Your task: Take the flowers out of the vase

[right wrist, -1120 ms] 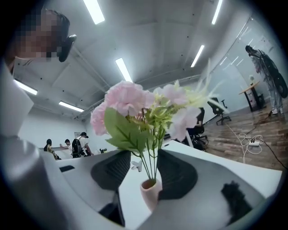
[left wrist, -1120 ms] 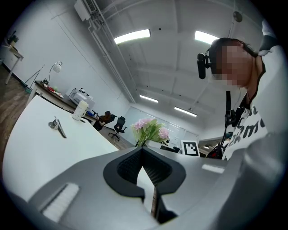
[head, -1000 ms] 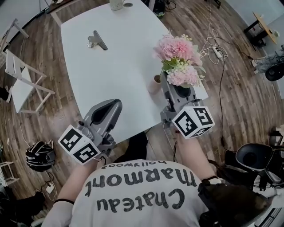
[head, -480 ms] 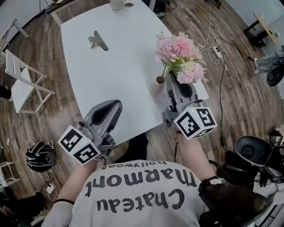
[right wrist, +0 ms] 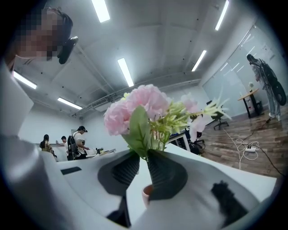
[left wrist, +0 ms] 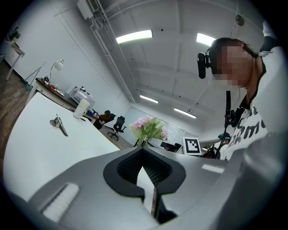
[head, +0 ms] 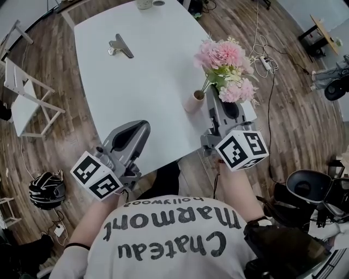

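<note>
A bunch of pink and white flowers (head: 224, 60) stands over a small tan vase (head: 193, 102) near the right edge of the white table (head: 147, 76). My right gripper (head: 212, 91) reaches in level under the blooms. Its jaws have just been closing and now pinch the green stems. In the right gripper view the flowers (right wrist: 144, 110) rise from between the pads of the right gripper (right wrist: 143, 152), with the vase rim (right wrist: 146, 194) just below. My left gripper (head: 143, 126) hangs over the table's near edge, shut and empty. The left gripper view shows the left gripper (left wrist: 143, 150) and the flowers (left wrist: 146, 128) far off.
A metal clip (head: 121, 48) lies on the far left part of the table, and a white cup (head: 144, 4) stands at its far end. A white folding chair (head: 27, 103) and a helmet (head: 48, 190) are on the floor at the left. Cables (head: 264, 60) lie at the right.
The right gripper's jaws closed round the stems. The bunch has shifted up and to the right, leaning away from the vase. The left gripper has stayed in place.
</note>
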A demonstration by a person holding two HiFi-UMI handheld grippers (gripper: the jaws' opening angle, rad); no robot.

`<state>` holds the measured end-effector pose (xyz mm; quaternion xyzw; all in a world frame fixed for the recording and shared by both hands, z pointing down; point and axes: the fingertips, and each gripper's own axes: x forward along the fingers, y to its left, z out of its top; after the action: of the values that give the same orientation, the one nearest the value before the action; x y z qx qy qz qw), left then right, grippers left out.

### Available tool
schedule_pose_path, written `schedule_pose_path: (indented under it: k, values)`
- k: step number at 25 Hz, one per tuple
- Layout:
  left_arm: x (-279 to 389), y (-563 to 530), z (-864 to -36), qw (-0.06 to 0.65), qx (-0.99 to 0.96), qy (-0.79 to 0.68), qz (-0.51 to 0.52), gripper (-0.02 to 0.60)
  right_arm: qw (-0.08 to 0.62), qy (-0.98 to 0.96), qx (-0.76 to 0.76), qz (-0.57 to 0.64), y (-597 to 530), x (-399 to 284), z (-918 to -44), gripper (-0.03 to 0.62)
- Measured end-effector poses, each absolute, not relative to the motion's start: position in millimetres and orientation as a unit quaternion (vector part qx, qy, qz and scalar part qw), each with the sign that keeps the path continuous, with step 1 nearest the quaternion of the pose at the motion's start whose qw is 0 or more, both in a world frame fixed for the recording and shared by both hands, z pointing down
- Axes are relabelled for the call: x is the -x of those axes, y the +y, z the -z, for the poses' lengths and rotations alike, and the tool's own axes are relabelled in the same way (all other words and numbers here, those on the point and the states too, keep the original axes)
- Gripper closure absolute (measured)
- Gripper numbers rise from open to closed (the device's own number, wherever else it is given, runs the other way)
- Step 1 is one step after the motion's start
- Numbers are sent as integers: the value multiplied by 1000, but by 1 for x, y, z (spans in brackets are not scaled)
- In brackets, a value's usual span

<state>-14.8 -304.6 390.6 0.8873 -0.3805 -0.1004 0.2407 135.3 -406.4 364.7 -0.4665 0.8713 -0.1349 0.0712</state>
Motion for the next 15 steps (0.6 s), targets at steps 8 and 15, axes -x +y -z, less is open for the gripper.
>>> schedule_pose_path:
  k: [8,15]
  values:
    - [18,-304,-377,228,-890,-379,111,578,85,865,476,135,-409,-144,-352,536]
    - [20,-309,-362,213,-895,-373,122,578,90,868,476,103,-412,-143,-326,537]
